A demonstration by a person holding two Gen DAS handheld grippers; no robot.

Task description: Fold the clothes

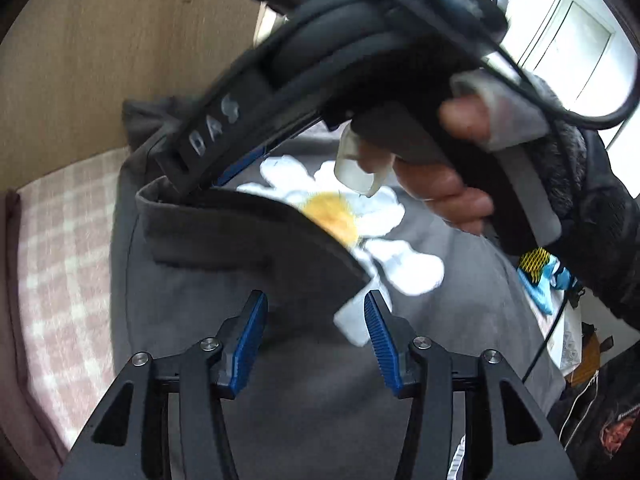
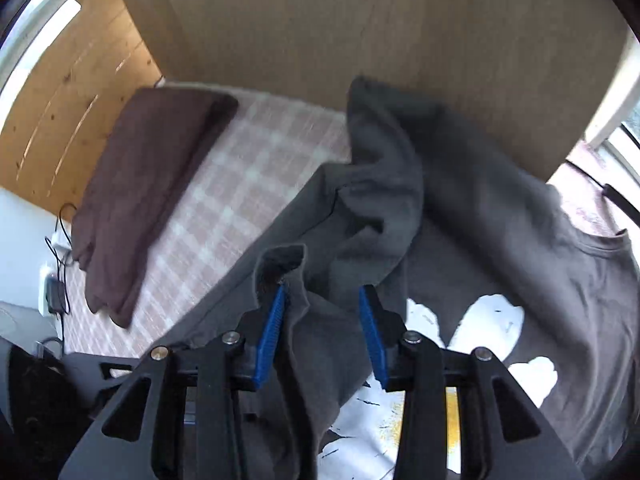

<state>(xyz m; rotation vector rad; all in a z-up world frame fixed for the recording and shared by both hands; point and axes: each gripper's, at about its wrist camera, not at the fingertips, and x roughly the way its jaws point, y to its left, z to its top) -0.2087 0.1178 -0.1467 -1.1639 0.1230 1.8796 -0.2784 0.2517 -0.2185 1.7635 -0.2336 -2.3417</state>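
Note:
A grey sweatshirt (image 1: 280, 380) with a white and yellow daisy print (image 1: 332, 212) lies flat on the bed. One sleeve (image 1: 248, 236) is folded across its chest, partly covering the print. My left gripper (image 1: 316, 320) hovers open just above the body, with nothing between its fingers. A hand holds my right gripper (image 1: 200, 186) at the sleeve's cuff end. In the right wrist view, the right gripper (image 2: 324, 308) stands wide open, and the sleeve (image 2: 376, 208) runs loosely between its fingers. The cuff (image 2: 280, 260) stands bunched at the left finger.
A pink plaid sheet (image 2: 240, 184) covers the bed, backed by a wooden headboard (image 2: 360, 32). A folded dark brown garment (image 2: 148, 184) lies at the far left of the bed. Cables and a charger (image 2: 54, 292) sit beyond the bed's left edge. Blue and yellow items (image 1: 536, 272) lie to the right.

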